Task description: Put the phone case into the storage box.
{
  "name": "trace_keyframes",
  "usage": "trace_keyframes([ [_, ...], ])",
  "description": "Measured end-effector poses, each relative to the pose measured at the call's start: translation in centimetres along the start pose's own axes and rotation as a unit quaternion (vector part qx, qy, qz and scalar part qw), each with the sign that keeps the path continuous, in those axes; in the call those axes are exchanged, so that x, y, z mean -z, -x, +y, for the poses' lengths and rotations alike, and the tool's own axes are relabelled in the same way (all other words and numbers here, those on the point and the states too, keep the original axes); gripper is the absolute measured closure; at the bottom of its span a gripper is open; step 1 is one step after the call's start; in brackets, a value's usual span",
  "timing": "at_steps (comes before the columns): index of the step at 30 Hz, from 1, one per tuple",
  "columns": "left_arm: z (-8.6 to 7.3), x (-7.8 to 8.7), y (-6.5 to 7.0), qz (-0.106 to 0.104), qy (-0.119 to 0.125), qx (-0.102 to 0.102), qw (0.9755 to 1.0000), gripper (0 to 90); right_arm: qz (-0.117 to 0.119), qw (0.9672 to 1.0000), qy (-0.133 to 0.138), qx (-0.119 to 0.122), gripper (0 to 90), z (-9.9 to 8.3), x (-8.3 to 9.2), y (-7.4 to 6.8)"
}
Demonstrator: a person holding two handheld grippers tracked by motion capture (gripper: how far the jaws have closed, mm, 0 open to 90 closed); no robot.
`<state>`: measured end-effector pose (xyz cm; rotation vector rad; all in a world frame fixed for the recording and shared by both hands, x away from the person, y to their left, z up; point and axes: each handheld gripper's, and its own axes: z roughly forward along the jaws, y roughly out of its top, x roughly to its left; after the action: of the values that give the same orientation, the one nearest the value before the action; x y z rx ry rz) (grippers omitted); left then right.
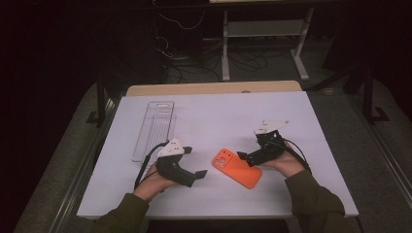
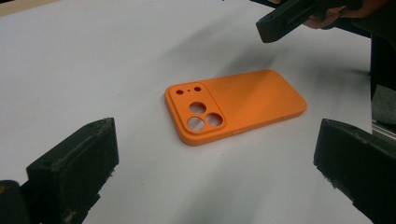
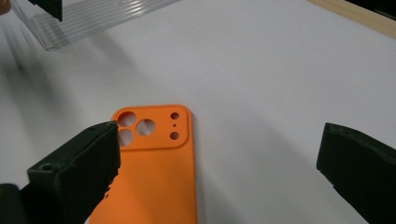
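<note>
An orange phone case (image 1: pixel 236 167) lies flat on the white table (image 1: pixel 218 116), back up, with its camera holes toward the left. My left gripper (image 1: pixel 194 162) hovers just left of it, jaws wide open and empty. In the left gripper view the case (image 2: pixel 236 106) lies ahead, beyond the left gripper (image 2: pixel 215 168). My right gripper (image 1: pixel 245 156) is over the case's right part, open and empty. In the right gripper view the case (image 3: pixel 154 172) sits low by the left jaw of the right gripper (image 3: pixel 217 170).
A clear ribbed plastic tray (image 1: pixel 154 128) lies lengthwise at the table's left, behind my left hand; its end (image 3: pixel 88 18) shows in the right gripper view. A wooden strip (image 1: pixel 214 88) borders the far edge. Cables and a white stand (image 1: pixel 262 34) are on the floor beyond.
</note>
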<state>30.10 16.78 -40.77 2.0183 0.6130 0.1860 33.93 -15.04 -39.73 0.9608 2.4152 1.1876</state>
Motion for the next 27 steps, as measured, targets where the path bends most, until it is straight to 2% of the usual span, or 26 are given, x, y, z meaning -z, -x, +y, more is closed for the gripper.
trace_keyframes([
  [9,0.0,0.0,0.0,0.000,0.000,0.002,1.0000,0.0,0.005,0.9998,-0.019,0.003,0.0,-0.4,-0.4,-0.2],
  [14,0.0,0.0,0.1,0.000,-0.001,0.002,1.0000,0.0,0.007,0.9995,-0.031,-0.005,0.0,-0.6,-0.5,-0.5],
  [27,0.0,-0.1,0.1,0.003,-0.004,-0.004,1.0000,0.0,0.009,0.9984,-0.056,0.008,0.0,-1.3,-1.1,-1.3],
])
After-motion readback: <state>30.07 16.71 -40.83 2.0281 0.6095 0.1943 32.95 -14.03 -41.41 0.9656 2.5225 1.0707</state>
